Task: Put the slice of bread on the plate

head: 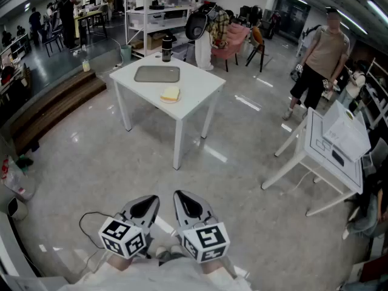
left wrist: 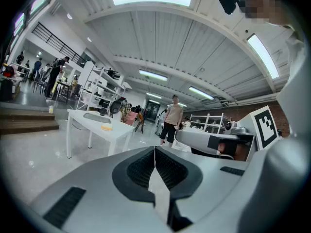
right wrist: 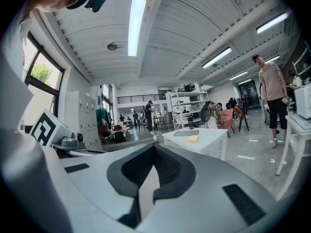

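A yellowish slice of bread [head: 170,93] lies on a white table [head: 200,86] several steps ahead, just right of a flat grey plate [head: 157,74]. My left gripper [head: 147,204] and right gripper [head: 187,200] are held low and side by side, close to the body and far from the table. Both are shut with nothing between the jaws. The left gripper view has the left gripper [left wrist: 155,152] shut, with the bread [left wrist: 106,127] and plate [left wrist: 95,116] small in the distance. From the right gripper [right wrist: 154,149], also shut, the bread [right wrist: 192,139] shows beside the plate [right wrist: 186,133].
A dark cup [head: 167,47] stands at the table's far edge. A person [head: 321,59] stands at the right behind a second white table [head: 336,144] with papers. Wooden steps [head: 54,102] run along the left. A black cable [head: 91,223] lies on the floor by my feet.
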The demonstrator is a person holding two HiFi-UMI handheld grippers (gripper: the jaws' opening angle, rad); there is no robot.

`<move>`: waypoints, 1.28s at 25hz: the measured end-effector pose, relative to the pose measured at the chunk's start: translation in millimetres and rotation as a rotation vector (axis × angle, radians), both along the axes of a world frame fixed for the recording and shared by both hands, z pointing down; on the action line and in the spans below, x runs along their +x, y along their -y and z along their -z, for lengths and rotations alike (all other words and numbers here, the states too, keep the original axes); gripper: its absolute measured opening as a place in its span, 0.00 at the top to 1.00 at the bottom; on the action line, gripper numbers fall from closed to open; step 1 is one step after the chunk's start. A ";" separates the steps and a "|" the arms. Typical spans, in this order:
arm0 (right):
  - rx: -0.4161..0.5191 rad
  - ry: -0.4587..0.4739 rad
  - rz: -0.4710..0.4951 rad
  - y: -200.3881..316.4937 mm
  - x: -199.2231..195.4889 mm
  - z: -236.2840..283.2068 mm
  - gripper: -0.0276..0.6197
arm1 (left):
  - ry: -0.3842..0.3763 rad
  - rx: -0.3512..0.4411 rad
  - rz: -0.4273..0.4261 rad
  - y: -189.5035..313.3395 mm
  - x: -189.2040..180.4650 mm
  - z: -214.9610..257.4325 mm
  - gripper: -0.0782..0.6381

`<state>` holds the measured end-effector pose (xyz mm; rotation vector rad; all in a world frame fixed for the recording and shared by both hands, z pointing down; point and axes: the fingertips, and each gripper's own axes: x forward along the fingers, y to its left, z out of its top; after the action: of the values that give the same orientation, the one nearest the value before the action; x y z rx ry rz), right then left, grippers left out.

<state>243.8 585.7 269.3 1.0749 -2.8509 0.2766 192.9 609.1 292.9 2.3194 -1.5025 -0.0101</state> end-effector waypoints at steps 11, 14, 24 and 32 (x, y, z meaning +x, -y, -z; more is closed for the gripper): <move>-0.047 0.015 -0.001 4.2 4.6 -11.3 0.94 | -0.025 0.024 -0.050 1.4 7.5 3.5 0.88; -0.060 0.050 0.029 5.6 2.4 -11.6 0.94 | -0.031 0.017 -0.043 5.2 7.6 -0.4 0.88; -0.085 0.015 0.134 14.5 11.4 -25.4 0.94 | -0.053 -0.007 0.018 21.8 20.6 -14.7 0.88; -0.116 0.024 0.182 23.9 16.5 -42.2 0.94 | -0.059 -0.047 0.001 31.8 41.5 -36.3 0.88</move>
<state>260.3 561.8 311.5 0.7910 -2.8869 0.4371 234.4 577.3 329.1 2.2617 -1.4594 -0.0422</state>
